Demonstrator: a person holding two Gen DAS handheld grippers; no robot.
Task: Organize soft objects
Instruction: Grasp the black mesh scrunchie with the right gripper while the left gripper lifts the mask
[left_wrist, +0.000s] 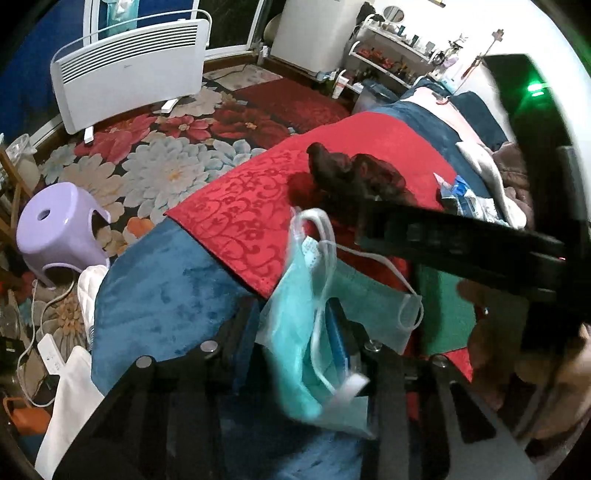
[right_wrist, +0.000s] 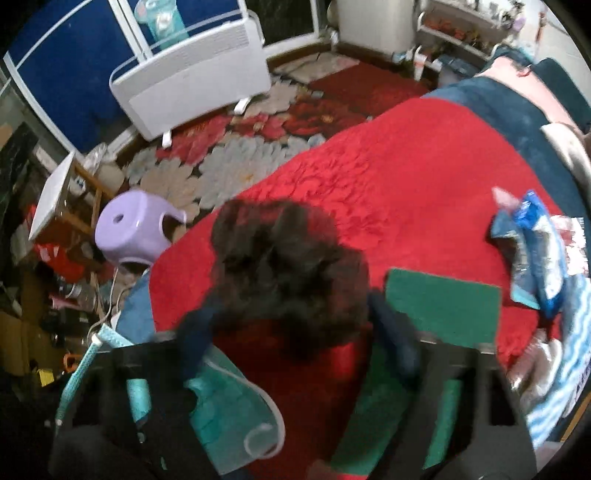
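Observation:
My left gripper (left_wrist: 295, 332) is shut on a teal face mask (left_wrist: 295, 325) that hangs crumpled between its fingers above the bed. A second teal mask (left_wrist: 373, 306) lies flat on the red cloth (left_wrist: 240, 206) just behind it; it also shows in the right wrist view (right_wrist: 229, 410). A dark furry soft thing (left_wrist: 354, 173) lies on the red cloth. My right gripper (right_wrist: 295, 325) is open, with its blue fingers (right_wrist: 391, 339) on either side of the furry thing (right_wrist: 288, 266). A green pad (right_wrist: 443, 306) lies right of it.
The red cloth lies over a blue blanket (left_wrist: 162, 295) on a bed. Blue and white packets (right_wrist: 535, 251) lie at the right. On the floral rug stand a lilac stool (left_wrist: 59, 229) and a white heater (left_wrist: 129, 70). Clutter and cables line the left floor.

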